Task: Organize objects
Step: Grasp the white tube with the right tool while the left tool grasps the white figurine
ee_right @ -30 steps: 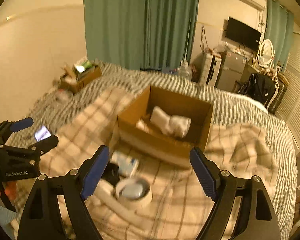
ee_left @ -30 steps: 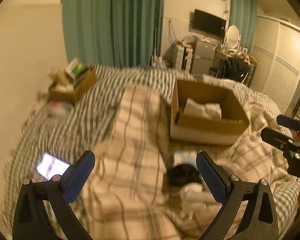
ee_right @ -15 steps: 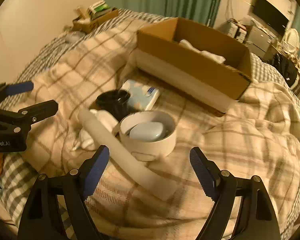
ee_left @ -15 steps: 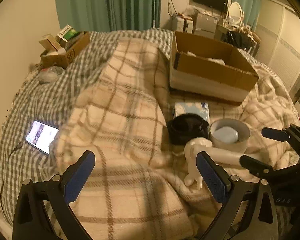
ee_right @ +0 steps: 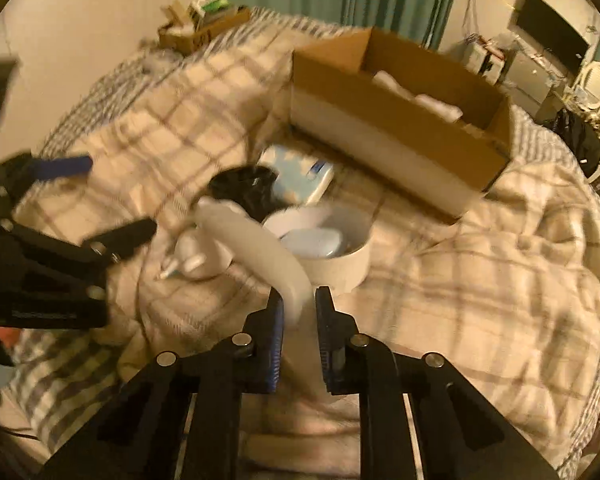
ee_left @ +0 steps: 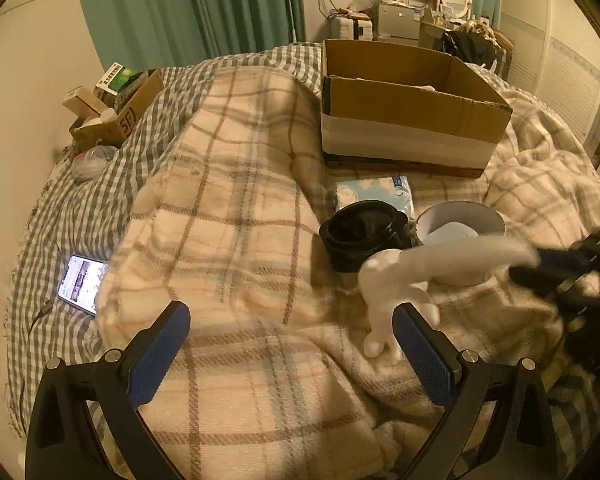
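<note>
Where the right gripper [ee_right: 298, 312] has just clamped shut, its blue pads pinch the end of a long white plush toy [ee_right: 256, 248], which arcs away from the jaws toward the left gripper [ee_right: 100, 208]. The toy's far end, with its stubby limbs, rests on the plaid blanket [ee_right: 480, 280], and the picture is smeared there, so I cannot tell how much of it is lifted clear. From the left wrist's view the same plush toy [ee_left: 420, 276] stretches across to the right gripper [ee_left: 540, 268], a dark blur at the right edge. The left gripper [ee_left: 292, 352] stands wide, with nothing between its fingers; the toy's feet lie just beside its right finger [ee_left: 424, 352].

Just behind the toy sits a round white tub [ee_right: 340, 264] with a pale blue-grey object [ee_right: 312, 242] lying inside it. Touching the tub on its left is a black bowl-like container [ee_left: 364, 236], and behind that lies a light blue tissue pack [ee_left: 376, 194]. Farther back an open cardboard box [ee_left: 408, 116] stands on the blanket, with something white inside it, seen better from the right wrist.

Off to the left a lit phone [ee_left: 82, 284] lies on the grey checked bedspread [ee_left: 60, 216], with a cable at its corner. A smaller carton [ee_left: 116, 120] full of packets sits near the wall, before green curtains [ee_left: 188, 12].
</note>
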Demonstrator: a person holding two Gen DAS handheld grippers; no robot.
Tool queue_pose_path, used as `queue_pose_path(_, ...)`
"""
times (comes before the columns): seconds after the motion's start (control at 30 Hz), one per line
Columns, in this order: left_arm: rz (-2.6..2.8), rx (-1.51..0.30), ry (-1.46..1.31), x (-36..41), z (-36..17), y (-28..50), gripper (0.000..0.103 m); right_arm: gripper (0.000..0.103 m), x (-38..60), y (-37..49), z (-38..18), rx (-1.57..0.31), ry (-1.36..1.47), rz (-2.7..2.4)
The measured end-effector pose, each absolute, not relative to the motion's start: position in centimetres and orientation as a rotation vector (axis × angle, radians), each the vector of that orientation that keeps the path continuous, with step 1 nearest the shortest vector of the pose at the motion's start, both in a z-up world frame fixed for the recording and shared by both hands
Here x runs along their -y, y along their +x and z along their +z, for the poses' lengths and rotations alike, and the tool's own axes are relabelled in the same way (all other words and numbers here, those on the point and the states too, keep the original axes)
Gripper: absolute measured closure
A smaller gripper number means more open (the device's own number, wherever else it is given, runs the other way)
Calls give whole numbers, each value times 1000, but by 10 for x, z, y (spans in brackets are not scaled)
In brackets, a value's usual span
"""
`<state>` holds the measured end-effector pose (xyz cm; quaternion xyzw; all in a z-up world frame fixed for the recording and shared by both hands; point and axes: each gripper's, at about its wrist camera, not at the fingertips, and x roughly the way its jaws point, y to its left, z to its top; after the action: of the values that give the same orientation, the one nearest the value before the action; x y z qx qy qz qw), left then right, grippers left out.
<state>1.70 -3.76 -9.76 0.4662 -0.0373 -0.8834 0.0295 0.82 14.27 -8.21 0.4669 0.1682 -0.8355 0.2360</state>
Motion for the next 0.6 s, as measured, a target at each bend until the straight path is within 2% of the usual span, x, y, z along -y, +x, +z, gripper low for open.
queue_pose_path(0.27, -2722, 227, 1488, 7, -106, 1, 0, 89, -179, -7, -34, -431, 1173, -2485)
queue_pose_path(0.43, -2711, 199, 1575, -5, -126, -19, 1, 89, -195, -19, -32, -418, 1195, -2549)
queue_pose_path(0.53, -2705, 127, 1674, -7, -143, -28, 14, 89, -195, -21, -38, -423, 1207, -2546)
queue_pose_path(0.6, -2711, 71, 1716, -7, -149, -31, 29, 89, -191, -22, -42, -440, 1216, -2536)
